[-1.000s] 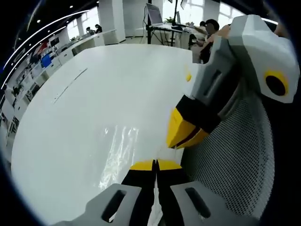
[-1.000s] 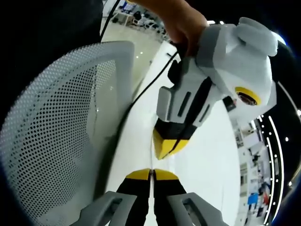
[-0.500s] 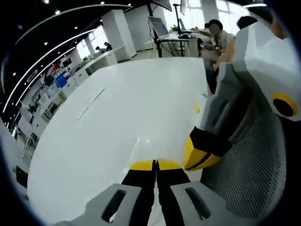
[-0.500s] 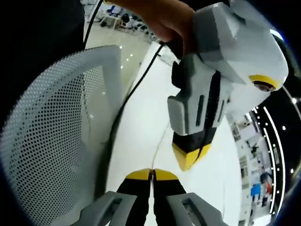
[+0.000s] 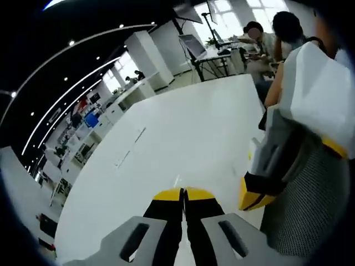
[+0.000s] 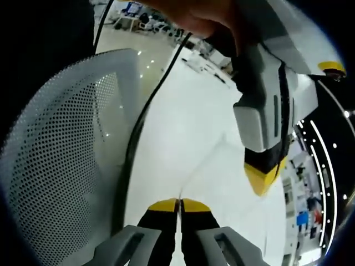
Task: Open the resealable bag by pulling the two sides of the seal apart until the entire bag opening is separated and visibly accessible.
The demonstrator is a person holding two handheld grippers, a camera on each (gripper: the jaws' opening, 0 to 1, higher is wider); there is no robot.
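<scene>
Left gripper view: two grippers, left (image 5: 183,194) and right (image 5: 256,198), both closed.

I can barely make out the clear bag (image 6: 195,168): a faint, thin edge of film, slanting away from my right gripper's (image 6: 178,203) closed tips, over the white table (image 6: 183,111).

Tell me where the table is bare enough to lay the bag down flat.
The white table is bare from the left gripper out to its far edge. It is crowded on the near side, where the right gripper hangs beside the mesh chair back, with a black cable along it.
</scene>
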